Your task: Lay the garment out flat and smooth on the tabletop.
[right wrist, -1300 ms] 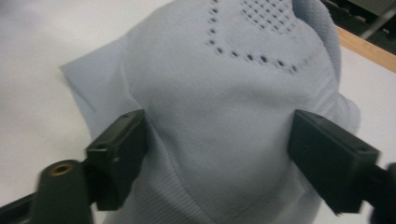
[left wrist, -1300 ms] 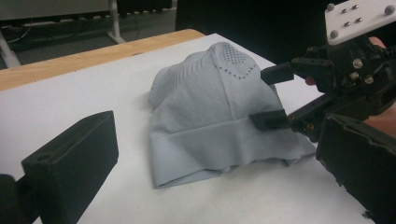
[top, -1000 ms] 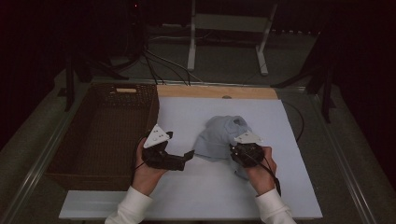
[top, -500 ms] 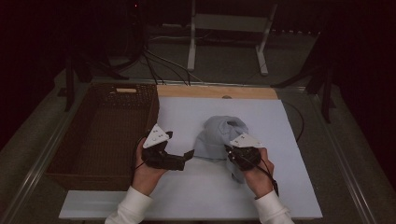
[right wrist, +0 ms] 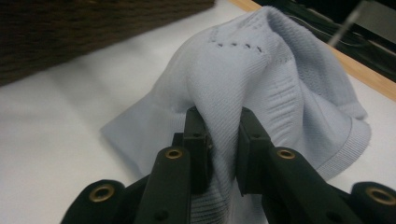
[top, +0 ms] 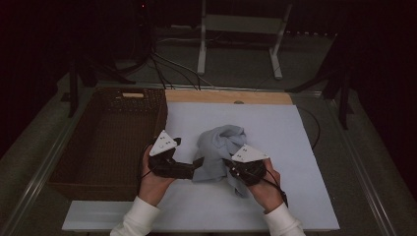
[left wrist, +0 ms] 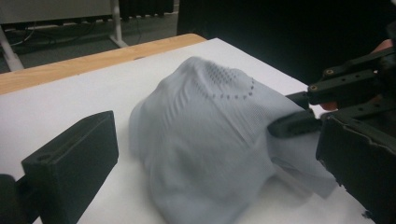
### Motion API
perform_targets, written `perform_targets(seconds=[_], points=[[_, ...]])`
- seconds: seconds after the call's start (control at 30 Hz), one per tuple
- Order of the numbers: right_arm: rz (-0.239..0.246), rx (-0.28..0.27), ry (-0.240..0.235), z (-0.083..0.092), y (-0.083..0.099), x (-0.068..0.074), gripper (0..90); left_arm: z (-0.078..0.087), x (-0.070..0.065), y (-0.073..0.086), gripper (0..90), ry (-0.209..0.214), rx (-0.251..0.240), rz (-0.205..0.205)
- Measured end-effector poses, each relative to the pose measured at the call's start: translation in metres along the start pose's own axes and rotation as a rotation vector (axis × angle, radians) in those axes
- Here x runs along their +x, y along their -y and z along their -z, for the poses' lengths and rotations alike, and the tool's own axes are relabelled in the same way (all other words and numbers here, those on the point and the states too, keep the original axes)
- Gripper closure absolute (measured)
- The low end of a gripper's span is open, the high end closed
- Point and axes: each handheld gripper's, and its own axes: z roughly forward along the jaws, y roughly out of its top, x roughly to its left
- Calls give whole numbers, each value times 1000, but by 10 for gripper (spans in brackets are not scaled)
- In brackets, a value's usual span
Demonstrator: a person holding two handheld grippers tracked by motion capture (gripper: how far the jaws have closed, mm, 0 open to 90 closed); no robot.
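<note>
A brown basket (top: 105,142) was seen at the left of the white table (top: 295,147), and nothing could be seen in it. Next to it, the left gripper (top: 196,164) was kept in the same spot as a second before. Its jaws were held wide apart beside the grey cloth (top: 219,152), and nothing was pinched by them. One black pad (left wrist: 77,165) was seen at the left of the cloth and the other at the right, with the cloth bunched up between and beyond them.

The cloth lay in a heap near the middle of the table, just right of the basket. A fold of it was gripped by the right gripper (right wrist: 223,140), whose jaws had just been closing and were now squeezed onto that fold. Since a second before, this gripper had been moved a little toward the left one, and the cloth had been pulled along and lifted into a taller bump.

So the cloth seemed to be caught on one side only. A grip by the left gripper was probably still needed before it could be carried or folded.
</note>
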Motion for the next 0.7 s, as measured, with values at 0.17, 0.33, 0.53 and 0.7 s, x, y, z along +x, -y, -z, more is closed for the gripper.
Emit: perform_targets(seconds=[0.17, 0.33, 0.53, 0.7], points=[[37, 7, -11, 3, -3, 6, 772, 0, 0, 0, 1, 1, -1, 0], [-10, 39, 60, 5, 6, -5, 747, 2, 0, -1, 1, 0, -5, 2], [-68, 71, 149, 18, 26, -22, 711, 2, 1, -1, 1, -4, -4, 2], [-99, 135, 247, 17, 38, -34, 500, 0, -1, 0, 1, -2, 1, -2]])
